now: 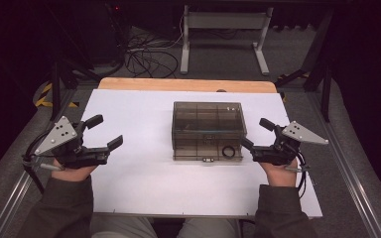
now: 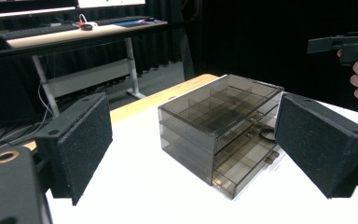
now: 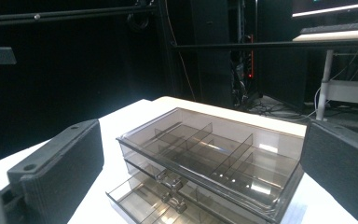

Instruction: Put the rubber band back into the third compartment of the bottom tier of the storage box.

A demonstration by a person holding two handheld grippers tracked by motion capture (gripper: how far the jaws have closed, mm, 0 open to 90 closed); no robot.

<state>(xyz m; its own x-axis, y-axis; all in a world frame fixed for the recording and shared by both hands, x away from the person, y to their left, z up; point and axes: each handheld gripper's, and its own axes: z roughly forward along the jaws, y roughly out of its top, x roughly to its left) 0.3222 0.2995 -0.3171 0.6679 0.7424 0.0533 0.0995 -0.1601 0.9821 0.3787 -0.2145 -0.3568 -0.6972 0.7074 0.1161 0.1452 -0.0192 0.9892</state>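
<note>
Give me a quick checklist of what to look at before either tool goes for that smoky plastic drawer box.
1. Left tool open, holding nothing: ok.
2. Right tool open, holding nothing: ok.
3. Drawer box upright on the white table, between the tools: ok.
4. Bottom drawer slid partly out: ok.
5. Black ring lying in that drawer: ok.
6. Upper drawers fully shut: cannot tell.

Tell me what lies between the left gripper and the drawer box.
Nothing: in the high view, bare white table runs from the left gripper to the drawer box.
</note>
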